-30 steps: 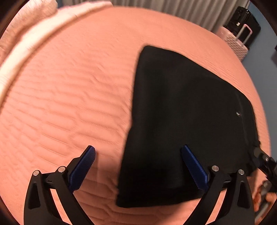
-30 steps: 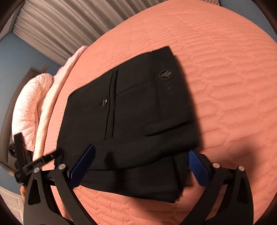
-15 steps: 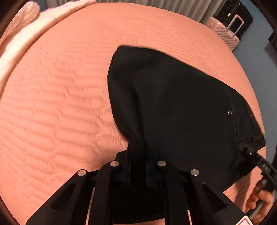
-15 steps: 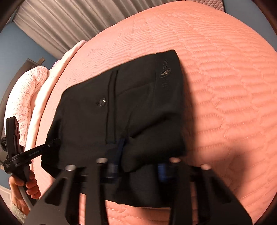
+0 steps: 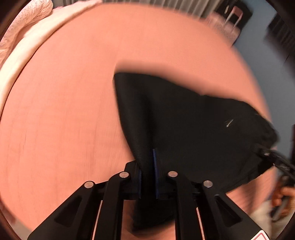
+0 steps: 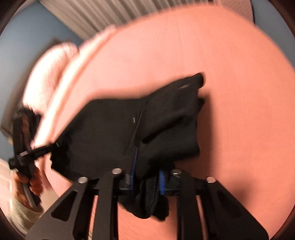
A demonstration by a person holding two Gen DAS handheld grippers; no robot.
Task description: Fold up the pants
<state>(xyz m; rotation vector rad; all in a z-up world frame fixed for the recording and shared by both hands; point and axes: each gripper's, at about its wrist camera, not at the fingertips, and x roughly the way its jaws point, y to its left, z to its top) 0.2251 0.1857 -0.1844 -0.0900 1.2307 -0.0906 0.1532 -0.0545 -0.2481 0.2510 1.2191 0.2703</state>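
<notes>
The folded black pants (image 5: pixel 193 129) hang bunched over the salmon quilted bed (image 5: pixel 64 110). My left gripper (image 5: pixel 147 166) pinches a fold of their near left edge between its blue pads, and its jaws are opening slightly with the cloth still between them. My right gripper (image 6: pixel 146 169) grips a thick wad of the pants (image 6: pixel 156 120) at the near right edge, its jaws also widening around the cloth. Each view shows the other gripper at the far side of the garment, the right gripper (image 5: pixel 272 157) and the left gripper (image 6: pixel 36 151). Both views are motion-blurred.
Pale pink pillows (image 5: pixel 22 37) lie at the bed's head, seen also as a blurred pillow (image 6: pixel 51 70). A pink suitcase (image 5: pixel 226 24) stands beyond the far edge by a grey curtain (image 6: pixel 110 13). A person's hand (image 6: pixel 27 181) holds the left gripper's handle.
Both grippers went from wide open above the flat pants to closed on their near edge. The pants have come up off the bed and bunched, and both hands are sweeping sideways.
</notes>
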